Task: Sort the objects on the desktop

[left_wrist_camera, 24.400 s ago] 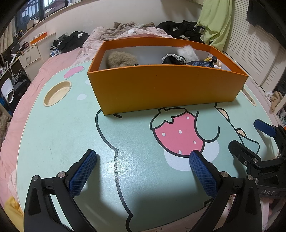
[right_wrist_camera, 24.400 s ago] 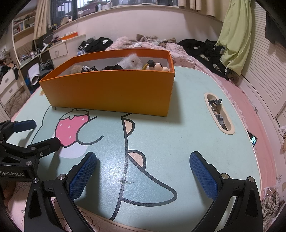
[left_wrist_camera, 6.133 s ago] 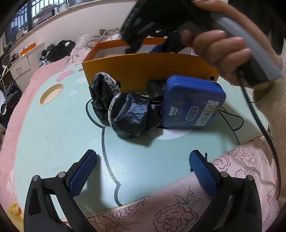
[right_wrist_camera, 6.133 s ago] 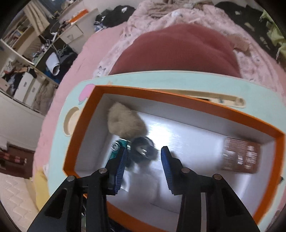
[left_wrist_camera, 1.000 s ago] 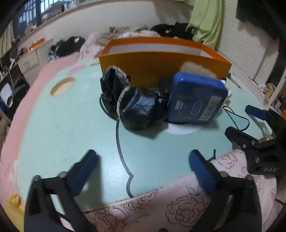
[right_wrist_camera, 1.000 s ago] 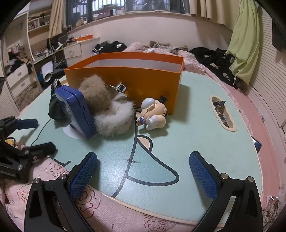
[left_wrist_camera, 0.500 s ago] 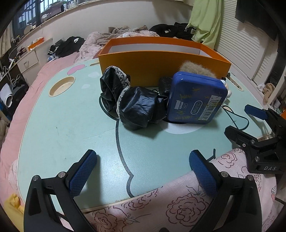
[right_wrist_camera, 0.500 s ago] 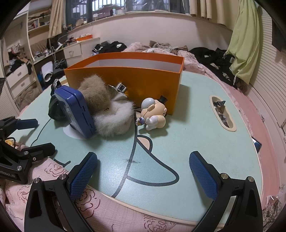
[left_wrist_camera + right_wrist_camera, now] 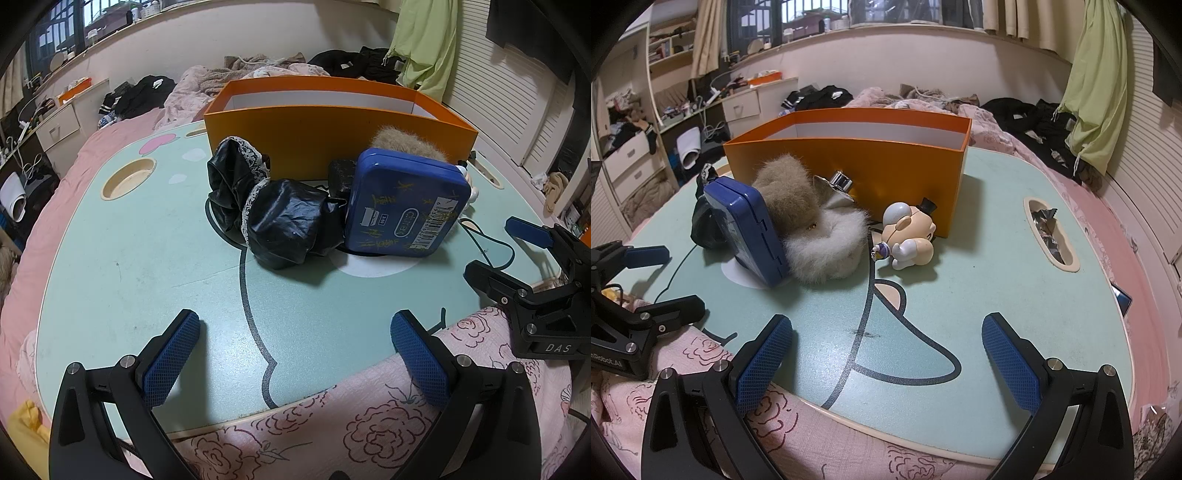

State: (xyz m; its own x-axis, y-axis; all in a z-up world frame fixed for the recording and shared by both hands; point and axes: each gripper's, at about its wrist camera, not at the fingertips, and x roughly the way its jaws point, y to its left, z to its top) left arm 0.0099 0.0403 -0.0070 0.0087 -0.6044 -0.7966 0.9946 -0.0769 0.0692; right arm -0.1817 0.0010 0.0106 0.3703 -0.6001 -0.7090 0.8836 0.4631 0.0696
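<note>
Currently the blue tin stands on edge mid-table, leaning back on the tan fur pom and white fur pom. Black lace-trimmed pouch touches the tin's left side in the left wrist view. A cartoon figurine lies on its side just right of the white pom, near the corner of the orange box. A small metal cap shows between the poms and the box wall. All of these sit in front of the box, outside it; only its bare white inner wall is visible.

Left gripper: fingers spread wide, holding nothing, blue pads low over the near edge of the mint cartoon-print table, above a pink floral quilt. Right gripper: also spread wide, empty, pads over the near table edge.

Versus 0.5 s ago: no visible shift in objects or grippers. Versus 24.4 s ago: the items were inside the box and the table was bare; now they are out on the table.

Relative to the fingers: the cluster is well ahead of both grippers, no contact. For the left gripper, pouch and tin are ahead, centre to right. For the right gripper, the tin and poms are ahead-left, the figurine roughly centred. Each gripper shows at the side of the other's view.
</note>
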